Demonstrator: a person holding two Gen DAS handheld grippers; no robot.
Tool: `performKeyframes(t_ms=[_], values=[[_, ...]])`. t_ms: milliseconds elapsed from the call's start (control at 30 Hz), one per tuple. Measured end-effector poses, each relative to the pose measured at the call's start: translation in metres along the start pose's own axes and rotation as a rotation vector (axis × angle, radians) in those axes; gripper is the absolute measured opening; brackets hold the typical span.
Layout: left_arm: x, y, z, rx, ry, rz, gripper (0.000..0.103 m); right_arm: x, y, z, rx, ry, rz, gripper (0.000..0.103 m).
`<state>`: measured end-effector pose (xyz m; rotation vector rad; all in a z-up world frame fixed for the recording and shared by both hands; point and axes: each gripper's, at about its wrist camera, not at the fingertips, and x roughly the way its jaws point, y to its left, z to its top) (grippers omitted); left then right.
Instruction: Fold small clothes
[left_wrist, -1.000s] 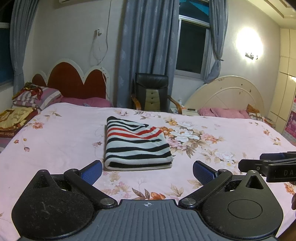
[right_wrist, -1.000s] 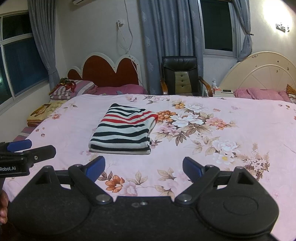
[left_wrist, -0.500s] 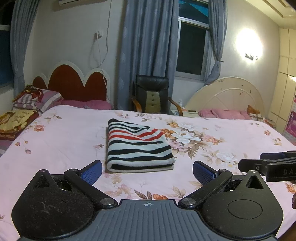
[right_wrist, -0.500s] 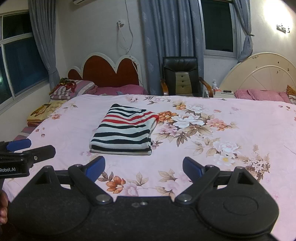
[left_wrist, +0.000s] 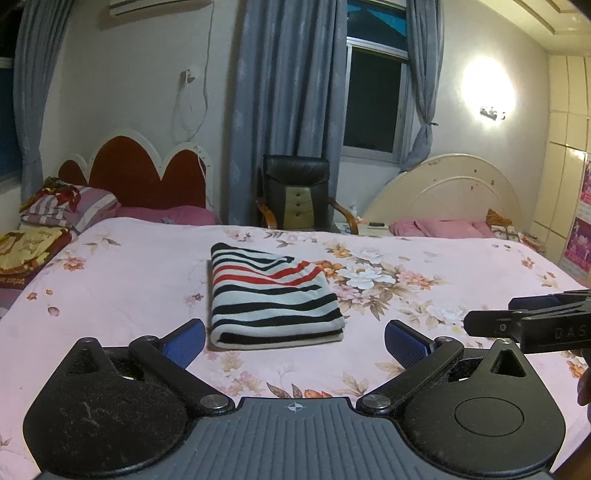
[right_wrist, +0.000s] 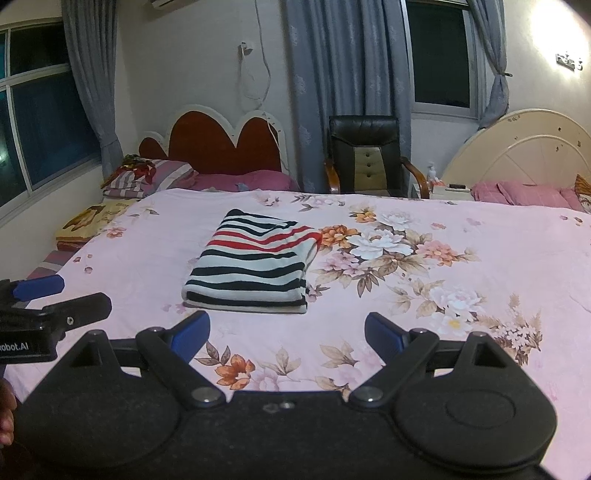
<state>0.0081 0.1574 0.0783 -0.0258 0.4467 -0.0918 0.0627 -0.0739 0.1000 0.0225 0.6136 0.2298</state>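
A folded striped garment (left_wrist: 271, 295) (right_wrist: 255, 264), white with black and red bands, lies flat on the pink floral bedspread (left_wrist: 110, 273) (right_wrist: 461, 229). My left gripper (left_wrist: 294, 339) hovers just short of its near edge, open, blue pads wide apart with nothing between them. My right gripper (right_wrist: 287, 332) stands open too, a little in front of the garment's near edge and empty. The right gripper's side shows at the right edge of the left wrist view, and the left gripper's side at the left edge of the right wrist view.
A black office chair (left_wrist: 295, 195) stands behind the bed below the window. A red scalloped headboard (left_wrist: 136, 177) and striped pillows (left_wrist: 66, 210) are at the far left, a cream headboard (left_wrist: 450, 192) with pink pillows at the far right. Stacked bedding (right_wrist: 92, 221) lies left.
In the left wrist view the scene has drifted slightly downward. The garment and the right wrist view look the same.
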Motion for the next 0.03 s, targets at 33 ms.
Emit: performKeyframes(t_ms=[33], values=[[0.0000, 0.0002, 0.0001, -0.002, 0.000, 0.001, 0.103, 0.0006, -0.0002, 0.0006, -0.002, 0.000, 0.002, 0.090]])
